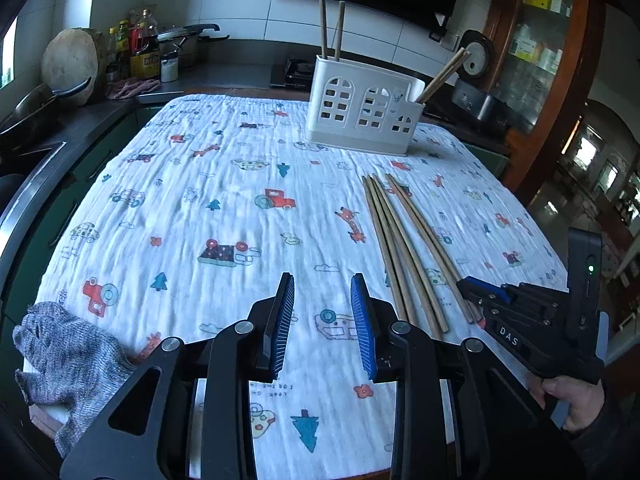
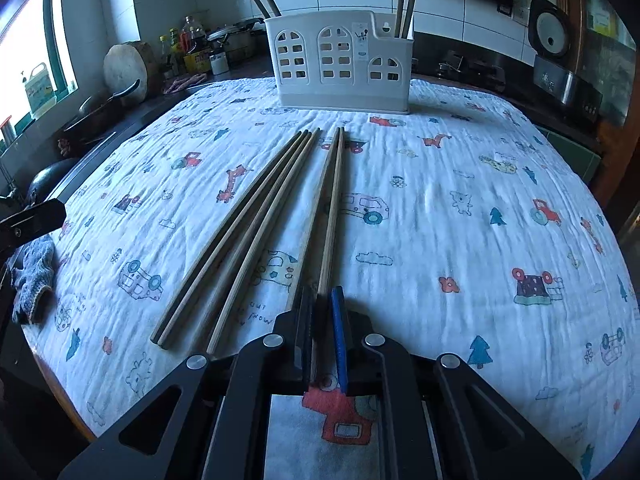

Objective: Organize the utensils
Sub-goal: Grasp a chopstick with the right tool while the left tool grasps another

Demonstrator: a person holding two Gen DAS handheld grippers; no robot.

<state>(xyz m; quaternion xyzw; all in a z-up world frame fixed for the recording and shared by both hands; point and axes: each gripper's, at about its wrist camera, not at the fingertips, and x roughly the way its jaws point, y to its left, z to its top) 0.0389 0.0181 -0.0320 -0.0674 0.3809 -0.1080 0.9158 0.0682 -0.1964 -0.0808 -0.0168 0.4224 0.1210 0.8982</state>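
Right tongs (image 2: pixel 323 320) pinch a chopstick (image 2: pixel 330 216); holder (image 2: pixel 340 68) holds four chopsticks (image 2: pixel 406 0).

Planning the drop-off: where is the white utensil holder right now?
The white utensil holder stands at the table's far edge, straight ahead of the right gripper, just beyond the tips of the chopsticks on the cloth.

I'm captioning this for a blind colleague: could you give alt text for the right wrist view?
The right gripper is shut on one wooden chopstick lying on a cartoon-print tablecloth, five more chopsticks lying to its left. Beyond stands a white utensil holder with chopsticks upright in it.
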